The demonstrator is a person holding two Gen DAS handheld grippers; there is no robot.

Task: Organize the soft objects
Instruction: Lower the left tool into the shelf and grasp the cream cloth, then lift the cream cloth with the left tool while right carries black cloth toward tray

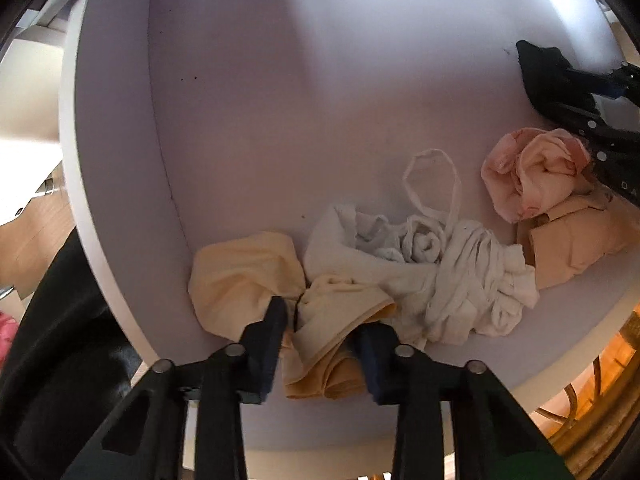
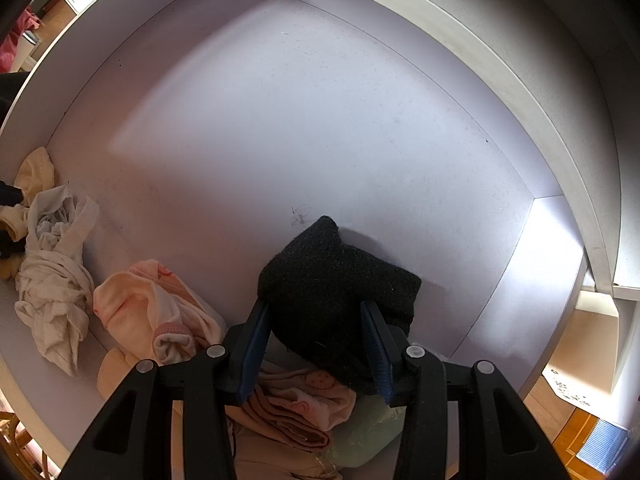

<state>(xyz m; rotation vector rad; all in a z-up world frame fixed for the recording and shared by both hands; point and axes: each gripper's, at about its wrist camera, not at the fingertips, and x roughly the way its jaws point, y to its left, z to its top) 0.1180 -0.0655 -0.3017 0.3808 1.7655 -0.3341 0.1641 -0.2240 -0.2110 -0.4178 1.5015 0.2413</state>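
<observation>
My left gripper (image 1: 320, 320) points down into a white drawer (image 1: 280, 120) and is shut on a bunched cream-yellow cloth (image 1: 332, 344) near the drawer's left wall. A crumpled white cloth with a loop strap (image 1: 440, 272) touches its right side. Further right lie a rolled pink cloth (image 1: 532, 176) and a tan cloth (image 1: 572, 240). My right gripper (image 2: 316, 354) is shut on a black knitted cloth (image 2: 336, 280) that rests on the drawer floor (image 2: 320, 120). Under its fingers lie the pink cloth (image 2: 152, 308), a folded tan cloth (image 2: 288, 420) and a pale green cloth (image 2: 368, 432).
The drawer's walls (image 2: 480, 60) run along the back and both sides; its far half holds no cloth. A rattan piece of furniture (image 1: 592, 420) stands outside the front edge. Wooden floor and a blue-striped item (image 2: 604, 444) show beyond the right wall.
</observation>
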